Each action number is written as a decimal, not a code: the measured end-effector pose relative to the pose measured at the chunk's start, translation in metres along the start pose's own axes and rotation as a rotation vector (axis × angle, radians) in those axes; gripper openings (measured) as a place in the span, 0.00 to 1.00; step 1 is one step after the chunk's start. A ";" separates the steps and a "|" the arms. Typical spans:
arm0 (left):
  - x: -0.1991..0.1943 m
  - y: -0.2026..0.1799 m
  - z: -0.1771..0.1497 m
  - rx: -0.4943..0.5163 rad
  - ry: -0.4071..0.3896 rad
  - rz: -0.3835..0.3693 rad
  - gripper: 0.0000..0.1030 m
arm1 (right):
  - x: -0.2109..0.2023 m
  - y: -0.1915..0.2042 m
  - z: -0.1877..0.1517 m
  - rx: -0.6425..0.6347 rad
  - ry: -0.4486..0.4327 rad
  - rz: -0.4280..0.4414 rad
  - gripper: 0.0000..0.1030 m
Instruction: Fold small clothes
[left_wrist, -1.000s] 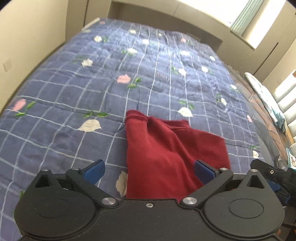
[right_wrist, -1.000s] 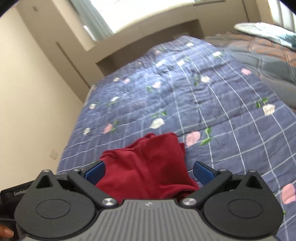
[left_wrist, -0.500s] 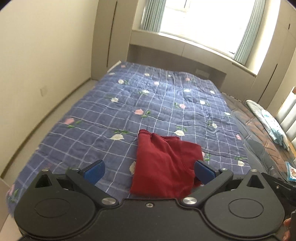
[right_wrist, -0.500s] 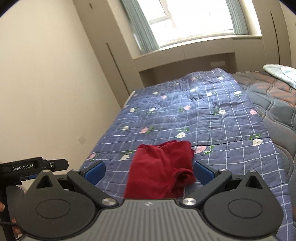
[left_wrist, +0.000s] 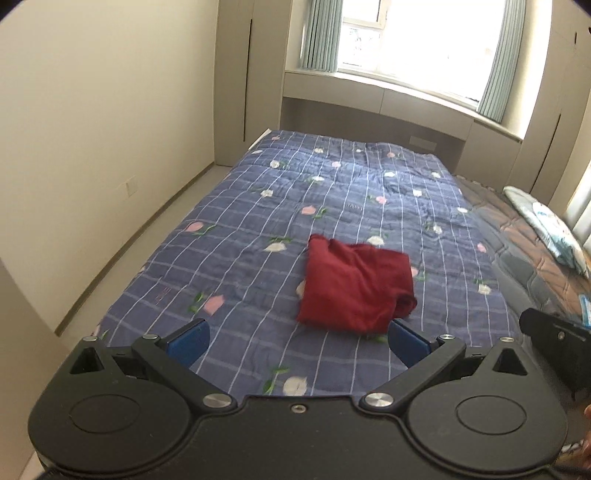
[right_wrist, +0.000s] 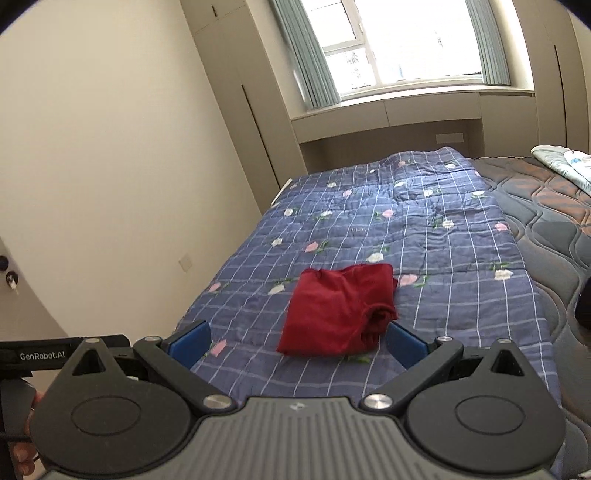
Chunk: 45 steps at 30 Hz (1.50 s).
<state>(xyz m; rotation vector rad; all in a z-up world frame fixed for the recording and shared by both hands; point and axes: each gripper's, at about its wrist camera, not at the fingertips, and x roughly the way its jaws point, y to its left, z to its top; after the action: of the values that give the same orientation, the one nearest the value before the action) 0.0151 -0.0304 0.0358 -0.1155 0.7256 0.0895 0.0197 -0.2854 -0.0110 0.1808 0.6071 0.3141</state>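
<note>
1. My left gripper (left_wrist: 297, 341) is spread wide, holding nothing, raised above the near end of the bed.
2. My right gripper (right_wrist: 297, 341) is spread too, and empty.
3. The red garment (left_wrist: 354, 288) lies folded on the blue floral quilt (left_wrist: 258, 221), ahead of both grippers and apart from them, its right edge bunched.
</note>
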 end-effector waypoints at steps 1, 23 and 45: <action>-0.005 0.001 -0.003 0.004 -0.001 0.008 0.99 | -0.003 0.003 -0.003 -0.003 0.002 -0.005 1.00; -0.021 0.042 -0.035 0.129 0.021 -0.042 0.99 | -0.013 0.060 -0.044 0.019 0.077 -0.139 1.00; -0.015 0.074 -0.039 0.137 0.045 -0.077 0.99 | -0.009 0.083 -0.051 0.037 0.109 -0.193 1.00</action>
<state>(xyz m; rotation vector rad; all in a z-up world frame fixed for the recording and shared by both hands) -0.0308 0.0371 0.0111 -0.0148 0.7689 -0.0368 -0.0367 -0.2065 -0.0260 0.1401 0.7329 0.1269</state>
